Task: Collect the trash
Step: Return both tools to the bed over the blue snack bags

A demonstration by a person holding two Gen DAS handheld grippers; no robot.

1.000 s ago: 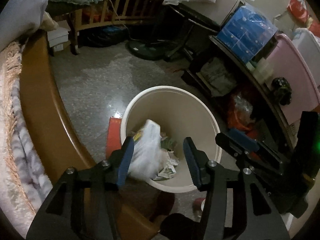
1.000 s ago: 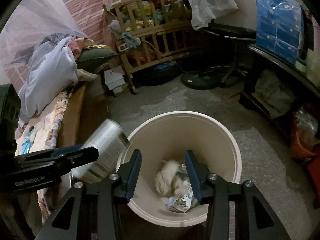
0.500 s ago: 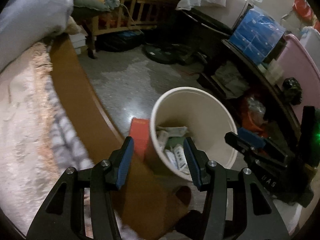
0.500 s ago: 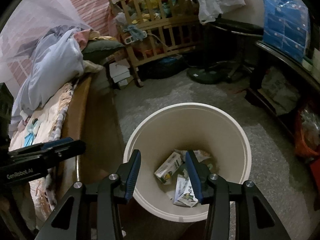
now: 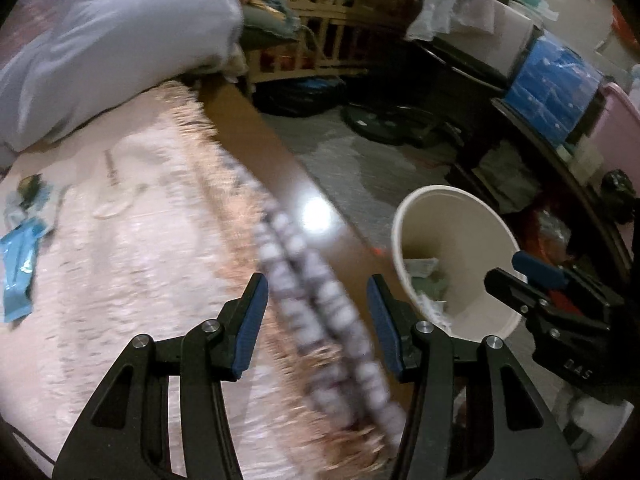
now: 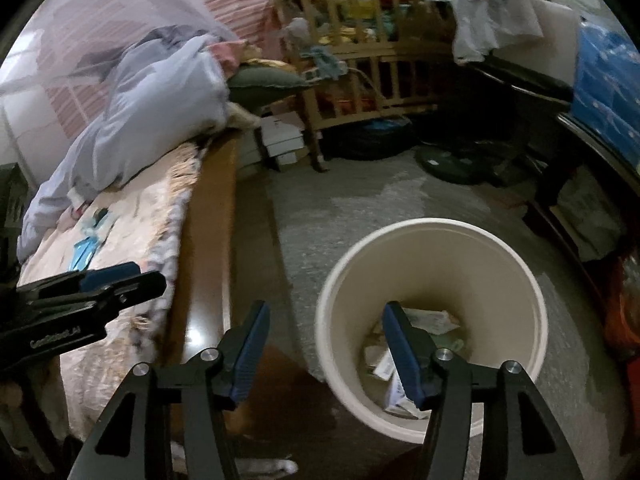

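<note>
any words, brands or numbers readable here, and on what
"DAS": white letters on the black body of the right gripper, left wrist view.
Looks like "GenRobot.AI", blurred: white print on the black left gripper, right wrist view.
Print on the cartons in the cream round plastic bin: too blurred to read.

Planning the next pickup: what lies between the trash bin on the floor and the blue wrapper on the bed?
In the left wrist view, the fringed blanket and the wooden bed rail lie between the bin and the blue wrapper.
</note>
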